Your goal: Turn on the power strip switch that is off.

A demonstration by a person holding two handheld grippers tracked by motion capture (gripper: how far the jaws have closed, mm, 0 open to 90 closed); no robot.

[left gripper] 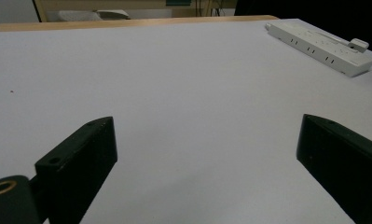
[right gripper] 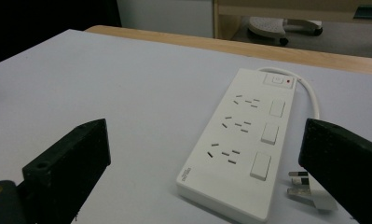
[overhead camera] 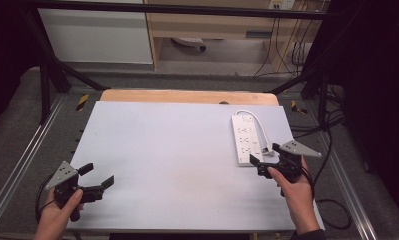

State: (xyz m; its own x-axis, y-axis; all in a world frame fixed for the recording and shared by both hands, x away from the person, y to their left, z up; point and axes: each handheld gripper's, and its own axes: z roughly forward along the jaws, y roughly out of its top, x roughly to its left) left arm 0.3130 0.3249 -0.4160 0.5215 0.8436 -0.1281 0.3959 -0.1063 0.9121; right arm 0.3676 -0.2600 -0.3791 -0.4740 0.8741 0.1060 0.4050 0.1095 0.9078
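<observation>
1. A white power strip (overhead camera: pixel 246 139) lies flat on the pale sheet covering the table (overhead camera: pixel 167 160), at its far right part, with its length running away from the person.
2. In the right gripper view the power strip (right gripper: pixel 244 144) shows three sockets in a row, each with a switch beside it, and a main button with a red dot at the far end.
3. A white cord (right gripper: pixel 313 98) leaves that far end and curves round the right side of the power strip — its plug (right gripper: pixel 309 190) lies on the sheet just beside the near right corner, prongs showing.
4. The right gripper (overhead camera: pixel 267 162) sits just at the near end of the power strip, jaws spread wide and holding nothing; they frame the strip and do not touch it.
5. The left gripper (overhead camera: pixel 98 176) is well apart from the power strip, far off to its left near the sheet's near edge — jaws likewise released, with bare sheet between them.
</observation>
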